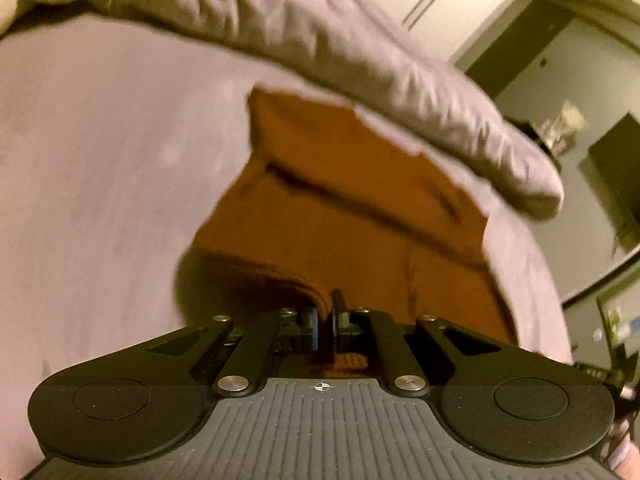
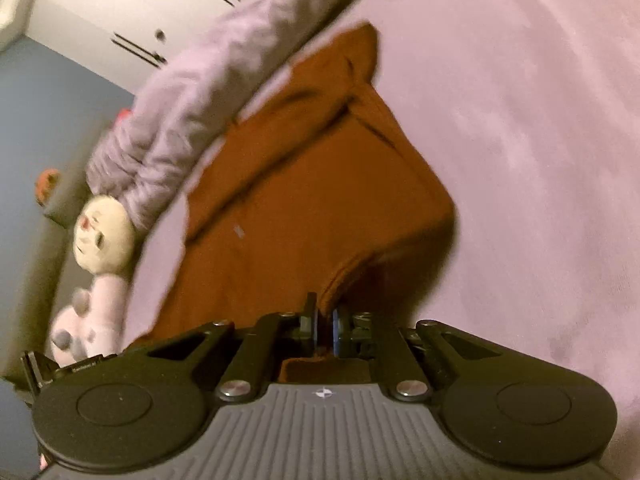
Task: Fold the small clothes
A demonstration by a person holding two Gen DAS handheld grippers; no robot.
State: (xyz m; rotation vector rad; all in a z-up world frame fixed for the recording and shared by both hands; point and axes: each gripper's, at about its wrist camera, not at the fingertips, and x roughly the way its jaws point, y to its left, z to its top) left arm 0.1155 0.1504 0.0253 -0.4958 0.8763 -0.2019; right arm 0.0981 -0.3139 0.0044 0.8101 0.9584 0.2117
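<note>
Left gripper [image 1: 325, 312]: jaws pinched together on a ribbed edge of the rust-brown garment [image 1: 340, 208] — fabric sits between the two pads and a bit of it bunches behind them, near the gripper body. Right gripper [image 2: 324, 316]: same story, jaws clamped on another ribbed edge of the rust-brown garment [image 2: 312, 184], only a thin sliver of cloth between the pads. The edge rises off the surface at both grips, with dark shadow under the raised fold in each wrist view. The rest of the garment lies spread on the mauve bed sheet [image 1: 100, 160], far end reaching up to a rumpled grey-lilac duvet [image 1: 360, 52] that runs along the bed's far side; whether cloth tucks under it I can't tell. Small pale tag or fleck on the brown fabric in the right wrist view. Plush doll [image 2: 102, 236] lies past the bed edge, beside the duvet's end — not touching the garment. Both frames are motion-blurred. White wardrobe doors [image 2: 132, 4] behind.
</note>
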